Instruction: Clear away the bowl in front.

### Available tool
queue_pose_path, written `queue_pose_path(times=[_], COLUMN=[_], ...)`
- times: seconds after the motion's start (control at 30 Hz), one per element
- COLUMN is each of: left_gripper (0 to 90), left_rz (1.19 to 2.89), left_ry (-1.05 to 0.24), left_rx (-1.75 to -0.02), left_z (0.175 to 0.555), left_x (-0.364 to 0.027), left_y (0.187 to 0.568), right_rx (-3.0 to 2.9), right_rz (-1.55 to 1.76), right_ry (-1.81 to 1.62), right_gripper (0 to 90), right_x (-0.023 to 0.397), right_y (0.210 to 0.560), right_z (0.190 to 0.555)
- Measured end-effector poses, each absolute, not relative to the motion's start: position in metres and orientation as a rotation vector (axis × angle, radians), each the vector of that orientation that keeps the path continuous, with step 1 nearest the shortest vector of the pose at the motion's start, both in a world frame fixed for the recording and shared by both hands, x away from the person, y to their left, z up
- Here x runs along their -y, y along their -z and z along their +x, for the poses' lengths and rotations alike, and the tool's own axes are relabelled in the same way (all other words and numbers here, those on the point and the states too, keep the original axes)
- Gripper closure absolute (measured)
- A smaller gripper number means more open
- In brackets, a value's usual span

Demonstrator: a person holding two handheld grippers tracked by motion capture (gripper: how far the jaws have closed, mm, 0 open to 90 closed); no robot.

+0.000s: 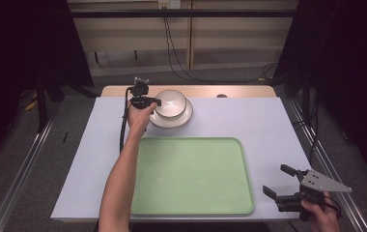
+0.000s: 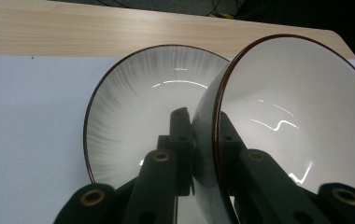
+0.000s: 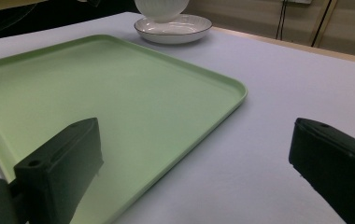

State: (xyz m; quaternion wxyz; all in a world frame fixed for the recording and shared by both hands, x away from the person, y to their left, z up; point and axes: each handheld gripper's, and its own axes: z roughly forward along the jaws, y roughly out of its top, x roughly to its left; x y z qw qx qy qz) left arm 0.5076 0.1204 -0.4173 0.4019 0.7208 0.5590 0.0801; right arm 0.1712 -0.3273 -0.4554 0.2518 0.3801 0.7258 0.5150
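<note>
Near the surface's far edge, the left gripper pinched the bowl rim above the plate; the right gripper gaped empty. Next, probably, the tray.

high view down over the table; both claw cameras low (left nearest), sharing the bowl

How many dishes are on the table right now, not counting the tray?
2: a bowl at the far side of the table, its rim clamped by the left gripper, and a shallow plate directly under it. Anything beneath them would be hidden.
</note>
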Motion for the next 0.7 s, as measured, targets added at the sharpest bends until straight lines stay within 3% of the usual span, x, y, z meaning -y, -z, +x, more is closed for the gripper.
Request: queue_pose_path(times=[0.7], left_gripper=[82.0], left_rz=[1.848], left_ry=[-0.158], left_rx=[-1.297], left_z=[0.488], left_x=[-0.112], left_y=[0.396], right_rx=[-1.963], right_rz=[1.038], right_ry=[-1.41], right_gripper=[2.0], right_x=[0.328], right_y=[0.456], right_z=[0.172])
